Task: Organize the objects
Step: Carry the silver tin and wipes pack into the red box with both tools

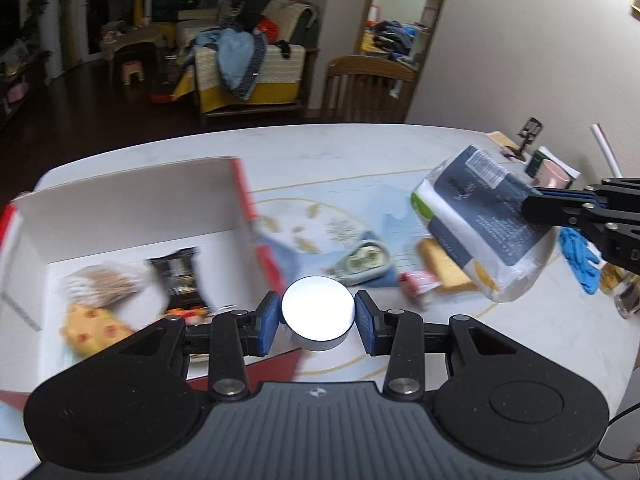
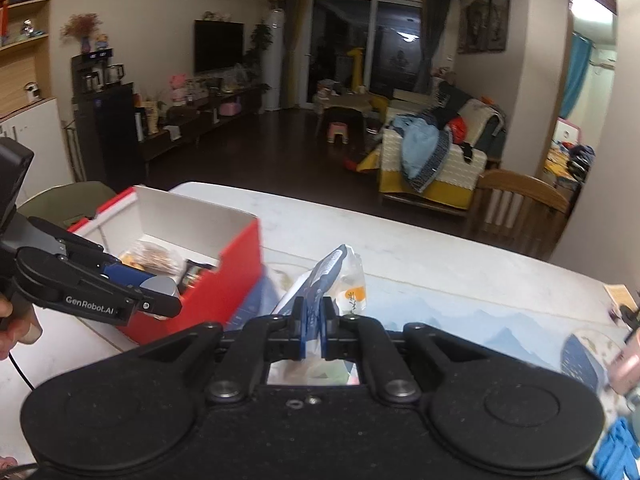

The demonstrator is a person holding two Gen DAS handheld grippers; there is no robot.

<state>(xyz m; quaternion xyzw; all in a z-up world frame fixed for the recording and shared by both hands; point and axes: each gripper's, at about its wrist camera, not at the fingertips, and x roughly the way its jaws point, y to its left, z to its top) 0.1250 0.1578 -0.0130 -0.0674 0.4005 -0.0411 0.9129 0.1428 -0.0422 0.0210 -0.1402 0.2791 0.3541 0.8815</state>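
Observation:
My left gripper is shut on a round silver tin and holds it above the table beside the red-and-white box. The box is open and holds several snack packets. My right gripper is shut on the edge of a blue-and-white snack bag and holds it in the air right of the box. In the left wrist view the right gripper clamps the bag at its right end. The left gripper with the tin shows at the box's near corner.
On the patterned table mat lie a green-grey packet, an orange biscuit pack and a small pink packet. Blue gloves, a pink cup and a phone stand sit at the right. A wooden chair stands beyond the table.

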